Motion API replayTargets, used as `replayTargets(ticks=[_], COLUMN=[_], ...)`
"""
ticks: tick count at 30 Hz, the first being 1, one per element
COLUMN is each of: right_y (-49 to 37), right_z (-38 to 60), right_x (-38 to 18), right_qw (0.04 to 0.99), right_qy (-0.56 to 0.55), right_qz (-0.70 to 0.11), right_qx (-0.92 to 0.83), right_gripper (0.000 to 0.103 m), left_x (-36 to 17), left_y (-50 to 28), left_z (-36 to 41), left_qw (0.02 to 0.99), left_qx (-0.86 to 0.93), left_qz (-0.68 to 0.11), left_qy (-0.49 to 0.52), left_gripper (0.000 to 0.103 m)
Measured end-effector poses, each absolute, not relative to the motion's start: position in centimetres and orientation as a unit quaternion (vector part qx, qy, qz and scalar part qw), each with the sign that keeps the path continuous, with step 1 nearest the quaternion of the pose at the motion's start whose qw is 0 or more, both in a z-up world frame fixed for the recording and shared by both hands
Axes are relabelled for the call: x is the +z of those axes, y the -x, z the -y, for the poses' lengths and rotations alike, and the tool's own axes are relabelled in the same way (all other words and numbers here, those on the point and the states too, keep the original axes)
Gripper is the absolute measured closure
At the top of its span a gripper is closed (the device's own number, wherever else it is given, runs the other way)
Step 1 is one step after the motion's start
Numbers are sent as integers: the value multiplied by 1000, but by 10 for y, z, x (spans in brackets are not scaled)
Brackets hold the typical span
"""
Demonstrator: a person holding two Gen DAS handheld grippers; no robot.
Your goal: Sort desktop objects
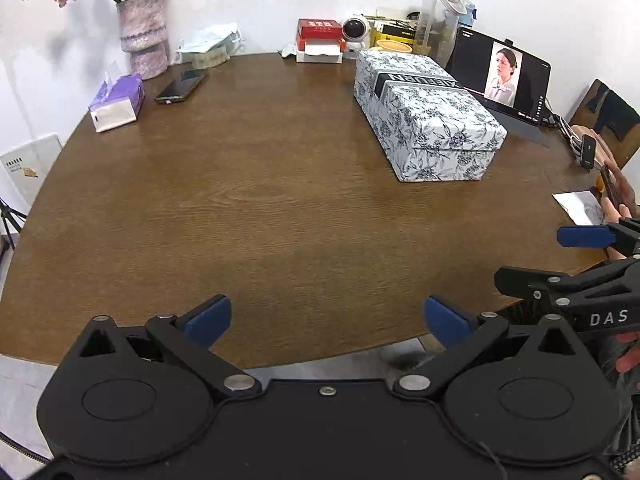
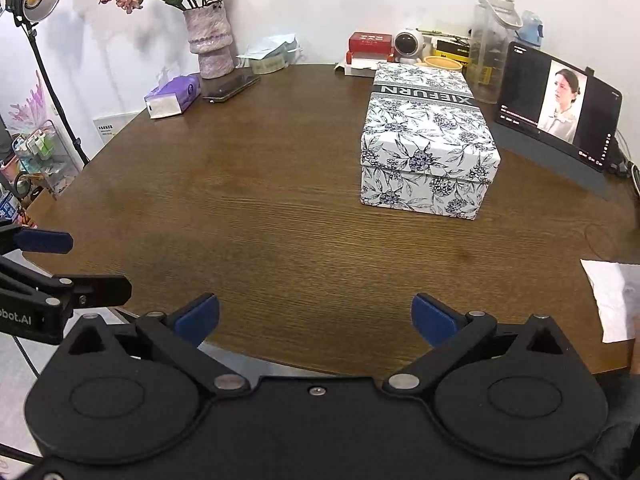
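Observation:
A white box with a blue floral print [image 1: 428, 116] [image 2: 428, 140] stands lid-on at the right of the brown round table [image 1: 240, 200] [image 2: 240, 208]. A purple tissue pack [image 1: 118, 102] [image 2: 173, 95] and a dark phone [image 1: 182, 85] [image 2: 231, 87] lie at the far left. My left gripper [image 1: 328, 318] hangs open over the near table edge, holding nothing. My right gripper [image 2: 316, 316] is open too, equally empty, at the near edge. Each gripper shows at the side of the other's view.
A vase of dried flowers [image 1: 143, 36] [image 2: 210, 38], a red box [image 1: 320, 38], a small white robot toy [image 2: 408, 46], a water bottle [image 1: 438, 20] and a tablet playing video [image 1: 504, 76] [image 2: 560, 108] line the back. White paper [image 2: 612, 300] lies at the right edge. A lamp [image 2: 34, 0] stands left.

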State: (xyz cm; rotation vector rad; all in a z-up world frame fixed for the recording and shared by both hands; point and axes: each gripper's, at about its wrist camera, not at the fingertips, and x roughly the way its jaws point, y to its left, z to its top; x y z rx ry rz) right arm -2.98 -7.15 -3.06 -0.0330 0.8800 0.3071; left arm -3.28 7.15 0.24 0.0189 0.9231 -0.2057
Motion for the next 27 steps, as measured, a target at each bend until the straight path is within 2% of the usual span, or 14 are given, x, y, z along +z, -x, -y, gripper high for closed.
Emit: replayTargets(ticks=[27], right_y=[36], right_z=[64], right_x=[-35], right_qw=[891], right_qy=[18], right_qz=[-428], right_qx=[150], right_gripper=[0], left_x=[6], left_y=[41], left_z=[-76], left_qw=[898], left_qx=[-92], left_qz=[-431], left_qy=[-10], left_gripper=[0])
